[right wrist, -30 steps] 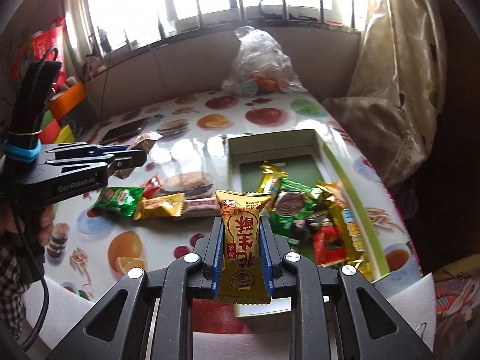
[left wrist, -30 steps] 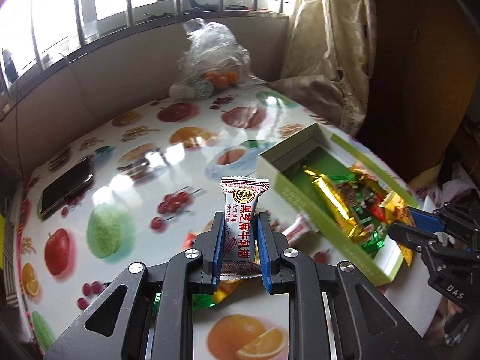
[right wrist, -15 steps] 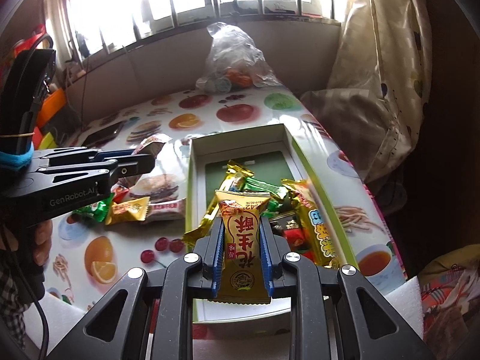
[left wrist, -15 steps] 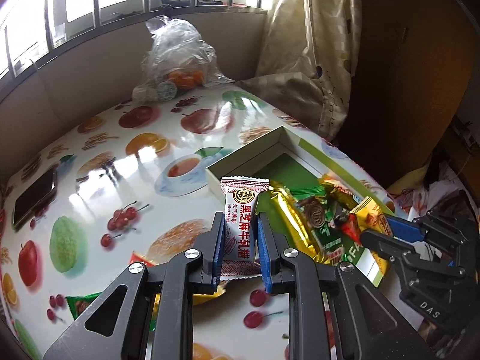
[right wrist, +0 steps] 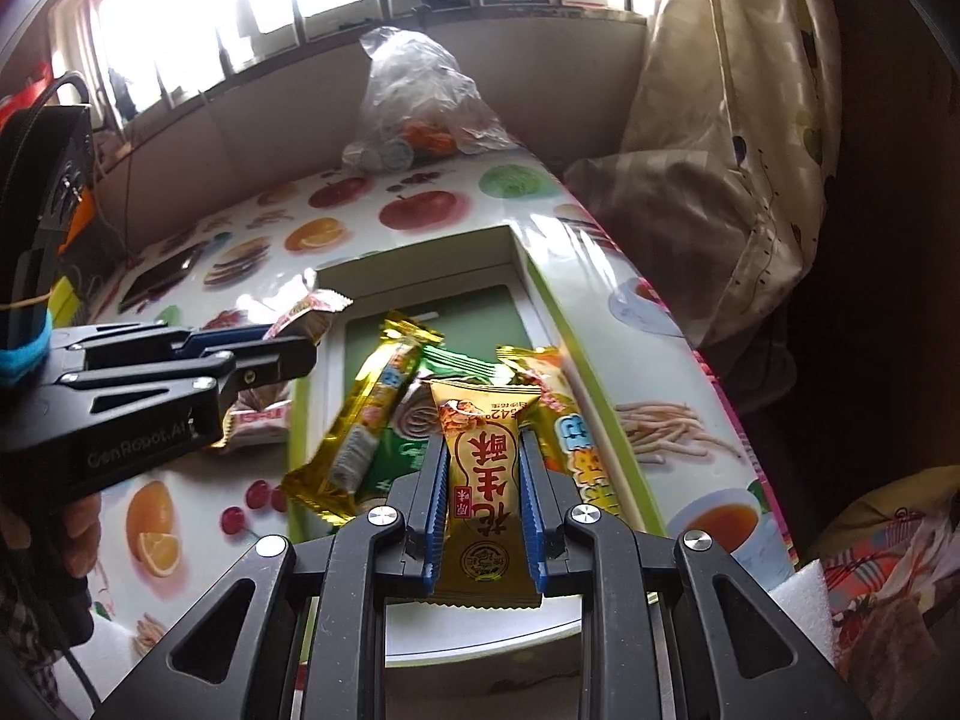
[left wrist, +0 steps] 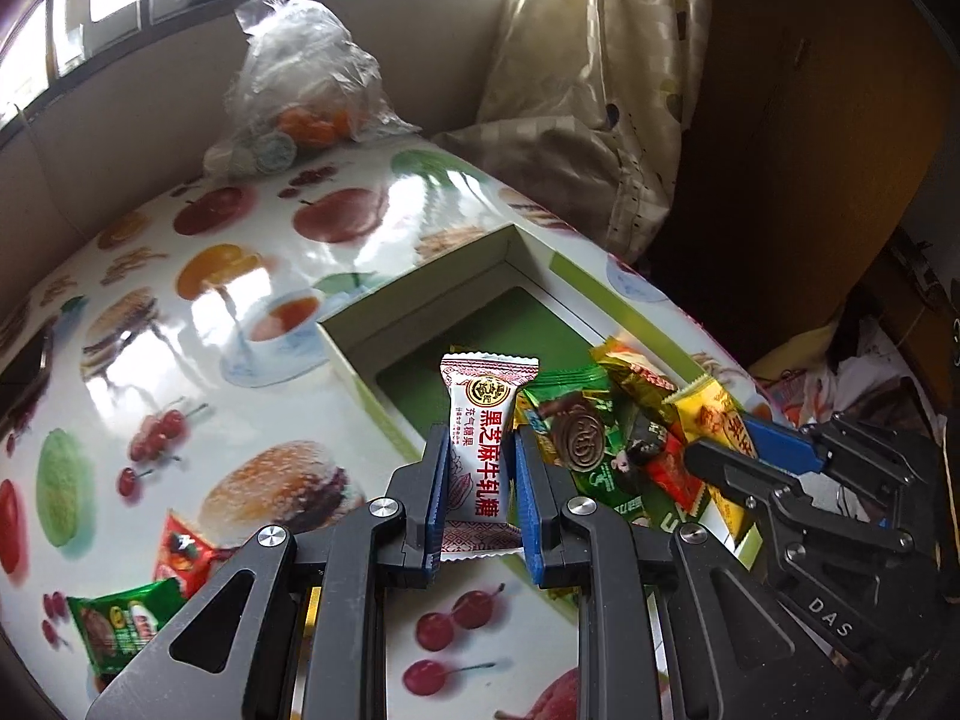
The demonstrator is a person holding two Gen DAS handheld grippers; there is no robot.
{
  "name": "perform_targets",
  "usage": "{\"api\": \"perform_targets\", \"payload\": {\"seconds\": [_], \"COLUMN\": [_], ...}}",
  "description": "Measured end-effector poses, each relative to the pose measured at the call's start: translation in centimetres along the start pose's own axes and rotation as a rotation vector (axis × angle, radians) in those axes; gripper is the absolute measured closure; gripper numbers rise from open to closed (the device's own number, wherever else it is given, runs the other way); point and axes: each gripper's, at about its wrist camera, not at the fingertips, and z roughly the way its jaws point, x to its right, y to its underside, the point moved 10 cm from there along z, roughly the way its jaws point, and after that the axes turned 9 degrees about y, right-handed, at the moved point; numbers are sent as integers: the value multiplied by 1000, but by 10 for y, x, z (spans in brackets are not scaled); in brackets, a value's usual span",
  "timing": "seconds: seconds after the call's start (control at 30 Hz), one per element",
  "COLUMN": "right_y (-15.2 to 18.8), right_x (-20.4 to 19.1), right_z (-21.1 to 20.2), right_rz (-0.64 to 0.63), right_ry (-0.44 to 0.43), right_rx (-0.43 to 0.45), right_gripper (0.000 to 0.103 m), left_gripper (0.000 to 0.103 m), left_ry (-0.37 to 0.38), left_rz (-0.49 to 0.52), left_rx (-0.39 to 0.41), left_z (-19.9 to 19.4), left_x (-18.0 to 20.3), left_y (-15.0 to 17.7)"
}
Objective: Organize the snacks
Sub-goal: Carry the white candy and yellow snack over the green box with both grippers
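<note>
Two snacks over the box

I keep each tool clamped: left tool [left wrist: 478, 468] on white candy [left wrist: 480, 420], right tool [right wrist: 483, 483] on yellow packet [right wrist: 483, 468], ready for dropping into the box [right wrist: 336, 372].

White-and-red candy pack [left wrist: 480, 450] w/ red print stands upright, pinched at its sides in my left gripper [left wrist: 478, 459], just over the near-left wall of the box [left wrist: 420, 282]. Yellow peanut-crisp pack [right wrist: 483, 480] stands upright, clamped in my right gripper [right wrist: 483, 468] above the box's near end. Box is shallow, white walls, green floor; far end bare, near end piled w/ gold, green, red & yellow wrappers [left wrist: 606, 420]. Loose on the tabletop: green pack [left wrist: 123, 618] and red pack [left wrist: 180, 546], left of the box.
</note>
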Motion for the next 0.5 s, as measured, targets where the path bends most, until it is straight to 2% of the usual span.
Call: {"api": "perform_targets", "payload": {"seconds": [0.2, 0.5], "right_y": [3, 5], "right_x": [13, 20], "right_z": [13, 25], "right_rz": [9, 4], "right_ry": [25, 49], "right_rx": [-26, -39], "right_gripper": [82, 82], "left_gripper": [82, 82], "left_ry": [8, 10], "left_rz": [3, -5], "left_rx": [-29, -28], "left_z": [14, 22], "left_x": [7, 13], "left_y": [5, 5]}}
